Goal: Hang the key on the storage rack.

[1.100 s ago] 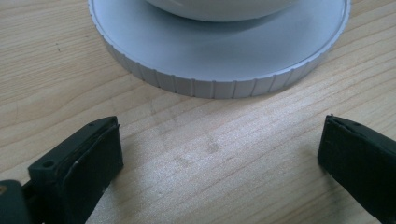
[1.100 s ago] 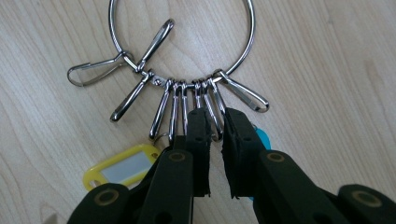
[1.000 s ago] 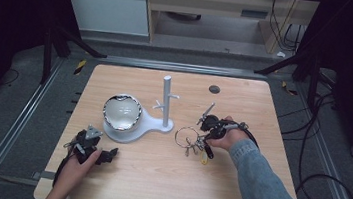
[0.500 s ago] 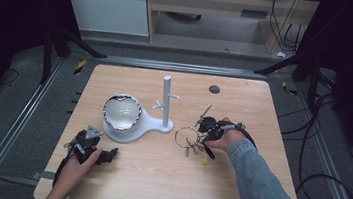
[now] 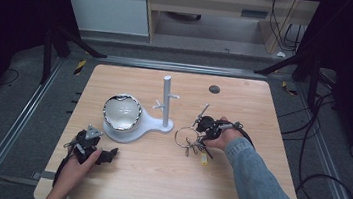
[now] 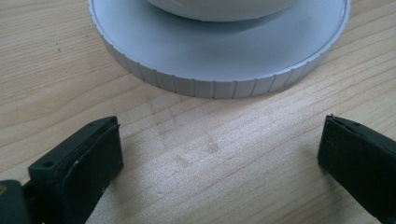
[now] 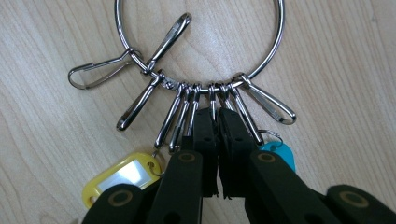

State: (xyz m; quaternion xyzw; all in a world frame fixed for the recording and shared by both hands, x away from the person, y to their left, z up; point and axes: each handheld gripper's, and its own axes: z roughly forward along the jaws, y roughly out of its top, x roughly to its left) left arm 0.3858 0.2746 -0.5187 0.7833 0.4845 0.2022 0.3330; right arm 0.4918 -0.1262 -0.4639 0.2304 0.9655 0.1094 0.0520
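The wooden table point(image 5: 165, 179) is being occupied left of centre by a white stand point(image 5: 134, 125) with a shiny bowl point(image 5: 121, 112) on its round base. The left gripper point(image 5: 100, 155) is being held just before that base with its jaws standing wide apart and nothing between them. The right gripper point(image 7: 217, 122) is being kept on the key ring point(image 7: 198, 86), right of the stand; its jaws have just been closing and are being pressed together on one clip point(image 7: 212, 101).
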